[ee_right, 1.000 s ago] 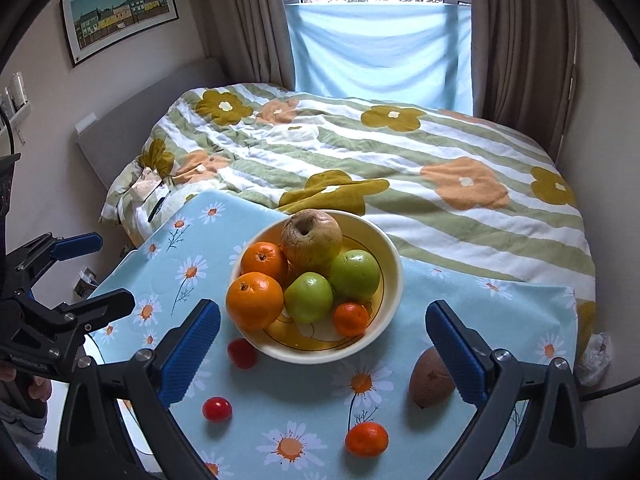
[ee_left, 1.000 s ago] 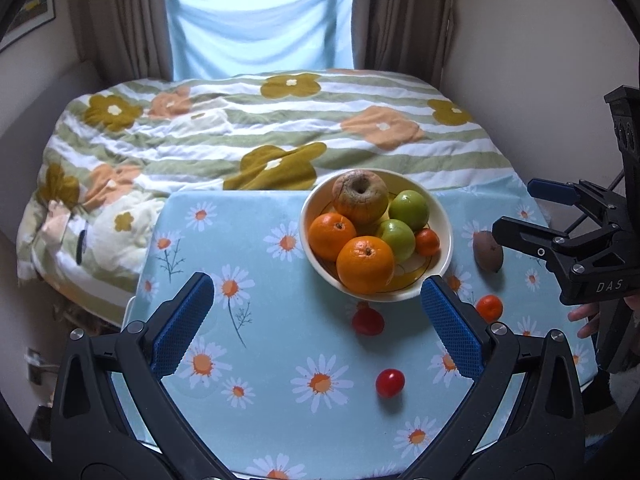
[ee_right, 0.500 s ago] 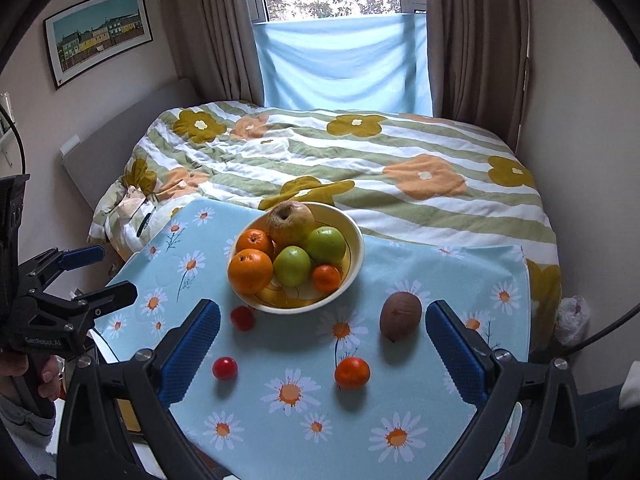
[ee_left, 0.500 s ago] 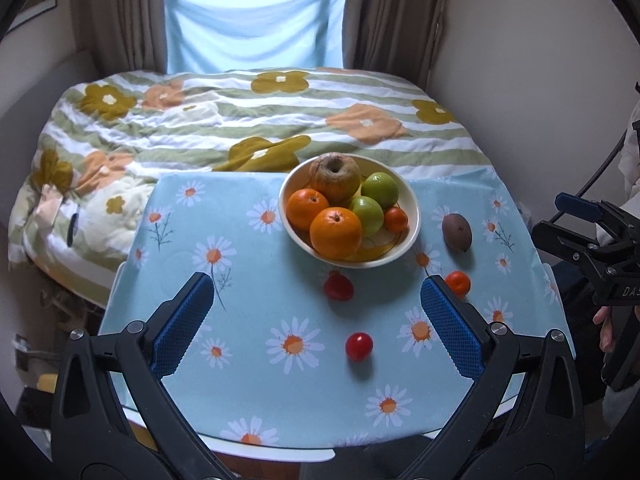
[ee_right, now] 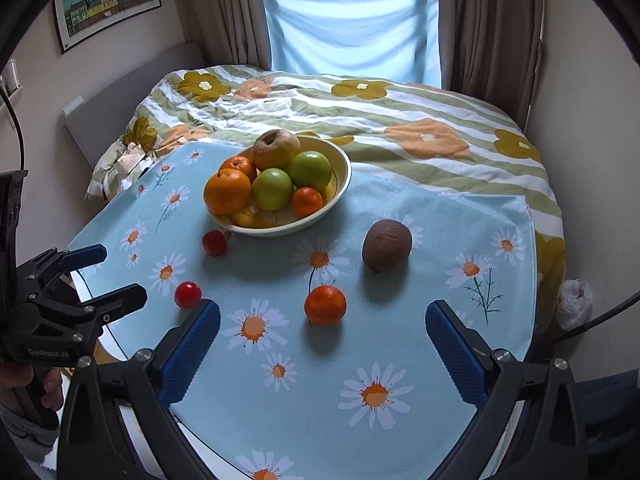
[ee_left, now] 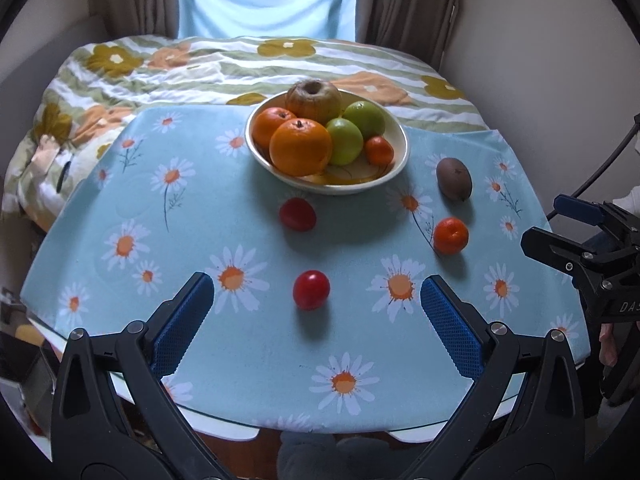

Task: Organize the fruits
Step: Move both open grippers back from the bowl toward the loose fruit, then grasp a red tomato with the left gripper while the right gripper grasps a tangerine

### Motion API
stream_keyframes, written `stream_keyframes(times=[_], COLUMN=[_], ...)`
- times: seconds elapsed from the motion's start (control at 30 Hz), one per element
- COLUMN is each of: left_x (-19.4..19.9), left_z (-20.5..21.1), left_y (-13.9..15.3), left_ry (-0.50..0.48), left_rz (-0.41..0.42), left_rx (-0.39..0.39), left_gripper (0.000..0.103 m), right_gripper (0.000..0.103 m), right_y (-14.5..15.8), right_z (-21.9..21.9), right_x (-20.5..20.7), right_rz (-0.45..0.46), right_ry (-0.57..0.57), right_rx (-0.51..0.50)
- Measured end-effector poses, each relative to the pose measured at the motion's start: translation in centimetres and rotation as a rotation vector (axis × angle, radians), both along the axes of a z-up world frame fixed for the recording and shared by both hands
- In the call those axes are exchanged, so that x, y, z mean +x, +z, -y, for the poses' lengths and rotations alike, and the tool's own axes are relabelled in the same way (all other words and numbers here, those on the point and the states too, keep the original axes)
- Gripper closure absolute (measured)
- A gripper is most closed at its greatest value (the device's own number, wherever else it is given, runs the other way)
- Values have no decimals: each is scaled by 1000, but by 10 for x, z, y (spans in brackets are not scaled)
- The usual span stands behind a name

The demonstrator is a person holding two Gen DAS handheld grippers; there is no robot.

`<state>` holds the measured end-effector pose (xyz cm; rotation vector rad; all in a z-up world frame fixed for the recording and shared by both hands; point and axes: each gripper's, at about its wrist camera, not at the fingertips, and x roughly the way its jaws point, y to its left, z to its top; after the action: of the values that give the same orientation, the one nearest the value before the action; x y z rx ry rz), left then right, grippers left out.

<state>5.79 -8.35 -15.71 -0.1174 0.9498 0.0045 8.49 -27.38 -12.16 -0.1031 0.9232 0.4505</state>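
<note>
Both claws are hanging over the near edge of the table with nothing in them. The left gripper (ee_left: 317,304) has its blue pads spread wide apart, and the closer cherry tomato (ee_left: 311,289) sits on the daisy tablecloth (ee_left: 256,352) pretty much dead center between the fingertips, not touching either one. A bit further out ahead of it is the second, darker red tomato (ee_left: 297,214), lying just in front of the cream bowl (ee_left: 400,160). The bowl is straight ahead and already loaded: two oranges (ee_left: 300,152), two green apples (ee_left: 346,141), a brownish wrinkly apple (ee_left: 314,96) at the back and a small mandarin (ee_left: 378,150). Off to the right of the left claw you get the loose mandarin (ee_left: 451,235) and, beyond that, the kiwi (ee_left: 453,179). The right gripper (ee_right: 322,330) is wide open too, with that loose mandarin just ahead of the gap between its fingers, slightly toward the left finger, and the kiwi further out and a touch right. The near tomato is right beside the tip of its left finger, on the outer side; can't tell if they actually touch. A flowery striped bedspread (ee_right: 360,112) lies beyond the table.
</note>
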Motion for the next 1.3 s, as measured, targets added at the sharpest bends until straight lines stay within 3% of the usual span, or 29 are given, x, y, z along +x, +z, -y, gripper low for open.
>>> stream_keyframes(times=[0.27, 0.33, 0.63, 0.7, 0.8, 0.87, 1.03, 1.3], left_x=[8, 11, 23, 25, 28, 27, 26, 20], left_z=[3, 2, 4, 6, 7, 9, 6, 2], left_y=[-41, -47, -68, -70, -76, -76, -75, -75], left_ry=[45, 47, 10, -5, -24, -40, -51, -48], left_rz=[-42, -52, -100, -105, -117, -104, -105, -108], left_rx=[5, 15, 45, 49, 43, 55, 47, 25], left_gripper=[9, 25, 38, 49, 52, 62, 68, 68], right_gripper=[0, 0, 0, 0, 1, 2, 14, 34], right_y=[-37, -45, -65, -67, -72, -75, -82, -89], right_z=[-1, -1, -10, -12, -15, -19, -24, -30], right_x=[6, 8, 22, 25, 28, 29, 31, 36], right_rz=[-42, -62, -114, -123, -129, -132, -152, -154], right_ry=[20, 19, 40, 42, 42, 46, 61, 60], right_rx=[-31, -23, -25, -24, -30, -42, -60, -73])
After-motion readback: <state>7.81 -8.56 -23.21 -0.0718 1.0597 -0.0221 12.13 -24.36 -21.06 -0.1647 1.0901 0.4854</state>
